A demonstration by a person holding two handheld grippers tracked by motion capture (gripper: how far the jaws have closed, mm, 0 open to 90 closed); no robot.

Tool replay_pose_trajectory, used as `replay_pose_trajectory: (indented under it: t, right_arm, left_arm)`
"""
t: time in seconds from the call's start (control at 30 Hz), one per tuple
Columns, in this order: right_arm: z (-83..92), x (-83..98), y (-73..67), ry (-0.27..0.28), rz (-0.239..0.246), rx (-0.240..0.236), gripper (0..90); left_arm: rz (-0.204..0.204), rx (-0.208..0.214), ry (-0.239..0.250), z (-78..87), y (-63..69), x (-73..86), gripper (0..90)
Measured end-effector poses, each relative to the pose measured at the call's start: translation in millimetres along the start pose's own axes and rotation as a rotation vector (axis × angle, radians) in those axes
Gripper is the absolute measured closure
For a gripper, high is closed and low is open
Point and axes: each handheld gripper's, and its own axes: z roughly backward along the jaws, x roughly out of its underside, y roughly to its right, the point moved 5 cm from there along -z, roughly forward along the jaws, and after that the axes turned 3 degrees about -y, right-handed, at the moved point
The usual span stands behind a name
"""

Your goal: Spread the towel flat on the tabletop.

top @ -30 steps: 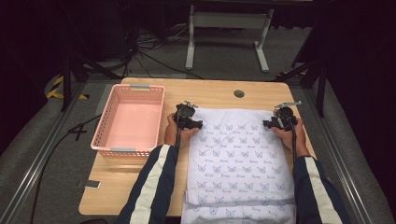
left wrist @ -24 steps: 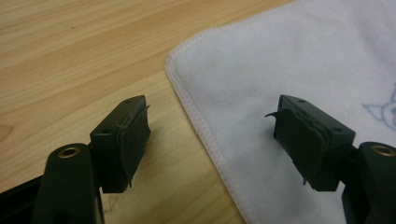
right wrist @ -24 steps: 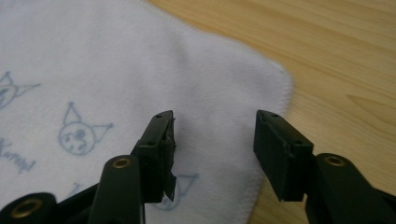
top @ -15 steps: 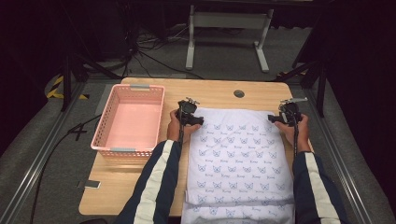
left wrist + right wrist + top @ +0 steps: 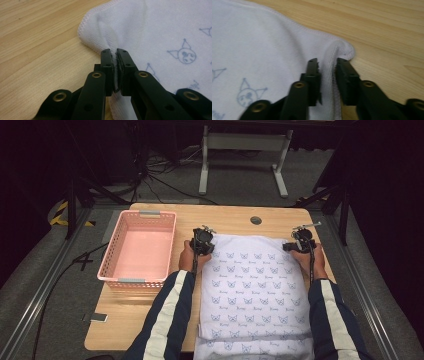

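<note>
A white towel (image 5: 252, 290) printed with small blue cat faces lies flat on the wooden table (image 5: 230, 217). My left gripper (image 5: 205, 245) sits at the towel's far left corner. In the left gripper view its jaws (image 5: 115, 52) have just closed and pinch a raised fold of the towel (image 5: 155, 27) near the hem. My right gripper (image 5: 299, 242) is at the far right corner. Its jaws (image 5: 327, 61) have just been closing and squeeze a ridge of the towel's (image 5: 249, 37) hemmed edge between the pads.
An empty pink plastic basket (image 5: 107, 255) stands on the table's left side, close to my left forearm. The towel's near end hangs over the table's front edge. Bare wood runs along the far edge, with a round cable hole (image 5: 256, 220). A small dark object (image 5: 95, 317) lies at the front left.
The right gripper has shifted slightly around the towel's far right corner. The left hand has stayed at the far left corner. The towel lies as before.
</note>
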Motion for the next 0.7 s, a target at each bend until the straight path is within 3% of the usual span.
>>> replay_pose_trajectory:
  t: [0.1,0.2,0.23,0.3,0.33,0.43,0.53,0.6,0.63,0.67,0.7]
  right_arm:
    - [1.7,0.9,-3.9,0.006,0.032,0.017,85.5]
    - [8.5,0.7,-5.9,0.047,0.059,0.010,85.7]
    - [20.4,0.2,-6.4,0.097,0.054,-0.026,85.8]
    - [33.4,0.7,-7.7,0.131,0.053,-0.059,85.8]
    - [33.4,0.7,-7.7,0.131,0.053,-0.059,85.8]
    - [59.2,3.8,-12.9,0.184,0.094,-0.089,85.8]
    - [83.6,8.9,-20.1,0.247,0.117,-0.121,85.8]
    - [97.5,13.6,-27.8,0.276,0.135,-0.151,85.8]
    - [111.4,19.3,-36.6,0.290,0.182,-0.161,85.8]
    - [111.4,19.3,-36.6,0.290,0.182,-0.161,85.8]
    - [116.8,21.9,-40.1,0.301,0.191,-0.182,85.8]
  left_arm:
    - [-0.021,-0.006,0.007,6.4,4.0,0.2,84.7]
    - [-0.015,-0.003,0.037,13.6,6.0,-2.1,84.6]
    - [-0.014,0.009,0.071,23.8,9.1,-5.5,84.6]
    - [-0.022,0.018,0.090,29.5,12.3,-7.4,84.6]
    - [-0.047,0.017,0.104,37.2,15.8,-9.0,84.6]
    - [-0.086,0.043,0.165,61.3,28.6,-10.8,84.6]
    - [-0.129,0.039,0.217,84.6,40.9,-5.9,84.5]
    - [-0.143,0.070,0.248,99.0,49.7,1.3,84.4]
    - [-0.165,0.074,0.261,108.8,53.5,7.9,84.3]
    - [-0.165,0.074,0.261,108.8,53.5,7.9,84.3]
    - [-0.174,0.101,0.268,116.5,57.1,14.6,84.3]
